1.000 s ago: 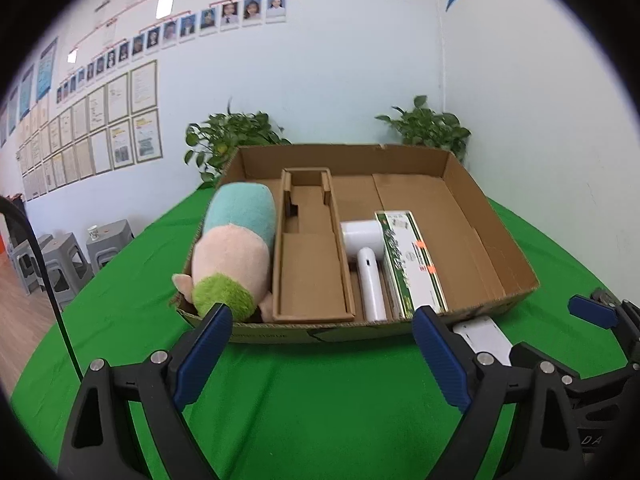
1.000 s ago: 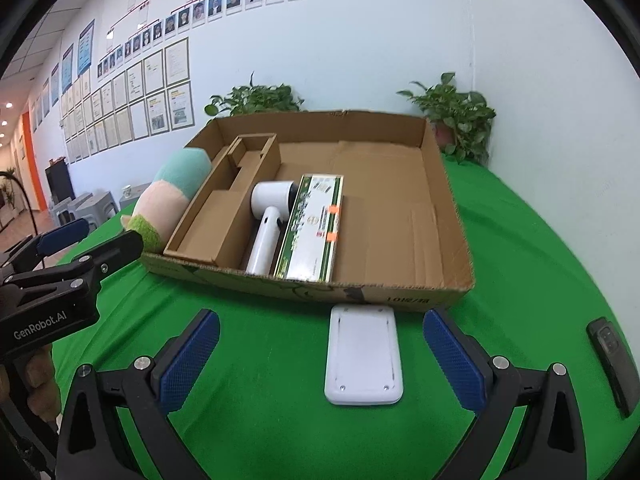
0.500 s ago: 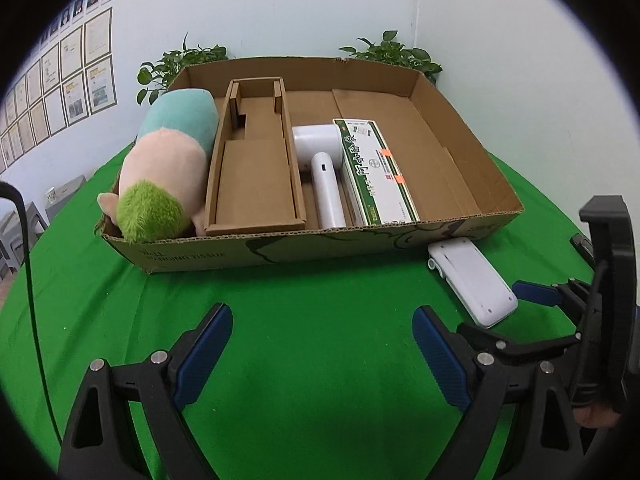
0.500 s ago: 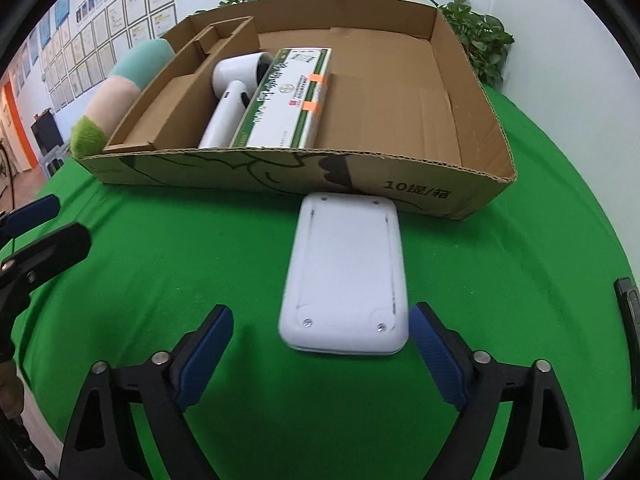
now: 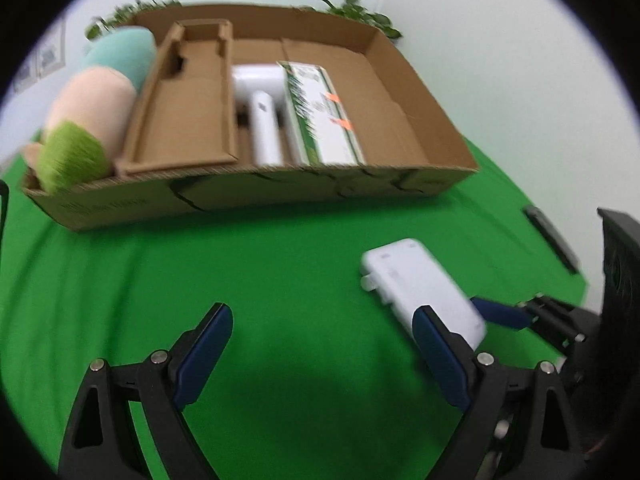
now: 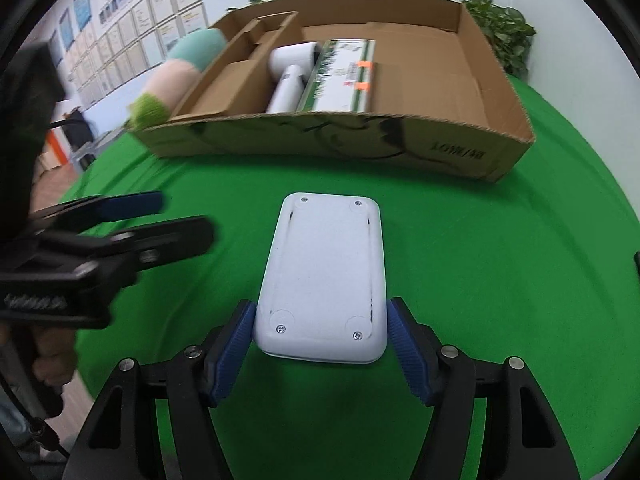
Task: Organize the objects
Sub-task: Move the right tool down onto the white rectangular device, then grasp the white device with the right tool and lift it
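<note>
My right gripper (image 6: 320, 344) is shut on the near end of a flat white device (image 6: 326, 276), screw side up, and holds it just above the green cloth. The device also shows in the left wrist view (image 5: 420, 288), to the right. My left gripper (image 5: 320, 356) is open and empty over the cloth; it shows at the left of the right wrist view (image 6: 132, 216). Beyond stands a shallow cardboard box (image 6: 440, 148) holding a plush toy (image 5: 92, 112), a cardboard insert (image 5: 188, 108), a white hair dryer (image 5: 260, 112) and a green-and-white carton (image 5: 320, 120).
A dark remote (image 5: 550, 236) lies on the green cloth at the far right. The right part of the box floor (image 6: 432, 88) is bare cardboard. Potted plants (image 6: 504, 28) stand behind the box against the wall.
My right gripper has closed on the white device and drawn it back from the box's front wall. My left gripper has tipped down and moved closer to the right one.
</note>
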`<action>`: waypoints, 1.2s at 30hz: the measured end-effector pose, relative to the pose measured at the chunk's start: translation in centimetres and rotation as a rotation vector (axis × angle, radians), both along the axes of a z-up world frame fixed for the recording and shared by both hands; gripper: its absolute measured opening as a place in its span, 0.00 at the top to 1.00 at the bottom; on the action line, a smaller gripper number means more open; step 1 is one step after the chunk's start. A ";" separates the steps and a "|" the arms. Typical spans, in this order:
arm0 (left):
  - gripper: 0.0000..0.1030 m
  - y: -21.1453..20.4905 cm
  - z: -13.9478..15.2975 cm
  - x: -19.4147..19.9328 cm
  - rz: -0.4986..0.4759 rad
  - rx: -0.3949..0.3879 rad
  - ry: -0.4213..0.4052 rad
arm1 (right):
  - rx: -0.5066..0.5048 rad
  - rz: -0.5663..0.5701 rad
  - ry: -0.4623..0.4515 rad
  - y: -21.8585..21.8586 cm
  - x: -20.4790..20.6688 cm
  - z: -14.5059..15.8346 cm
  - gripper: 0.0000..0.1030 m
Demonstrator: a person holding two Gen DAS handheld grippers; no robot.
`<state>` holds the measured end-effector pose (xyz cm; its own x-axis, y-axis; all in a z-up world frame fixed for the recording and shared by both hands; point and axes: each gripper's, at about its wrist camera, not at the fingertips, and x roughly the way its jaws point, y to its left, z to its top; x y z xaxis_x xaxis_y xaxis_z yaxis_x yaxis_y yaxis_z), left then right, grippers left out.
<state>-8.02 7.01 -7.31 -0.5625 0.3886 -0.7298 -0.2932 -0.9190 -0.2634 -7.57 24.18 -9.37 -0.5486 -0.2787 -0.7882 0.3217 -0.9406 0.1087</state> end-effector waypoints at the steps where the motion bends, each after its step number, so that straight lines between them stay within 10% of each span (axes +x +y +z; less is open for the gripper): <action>1: 0.11 0.2 -0.3 -0.1 -0.033 0.042 -0.027 | -0.008 0.007 0.004 -0.1 0.6 0.1 0.32; 4: 0.11 1.0 -1.0 -0.1 -0.137 0.162 -0.102 | -0.030 -0.001 0.055 -0.2 1.7 0.8 0.01; 11: 0.13 1.8 -2.0 -0.6 -0.196 0.355 -0.198 | 0.042 0.019 0.135 -0.7 1.5 2.0 0.01; 22: 0.35 1.6 -3.2 -1.8 -0.119 0.417 -0.242 | 0.054 0.035 0.047 -1.3 0.0 0.4 0.31; 36: 0.68 2.7 -4.2 -2.4 -0.072 0.376 -0.236 | 0.018 -0.029 0.018 -1.2 0.3 0.2 0.36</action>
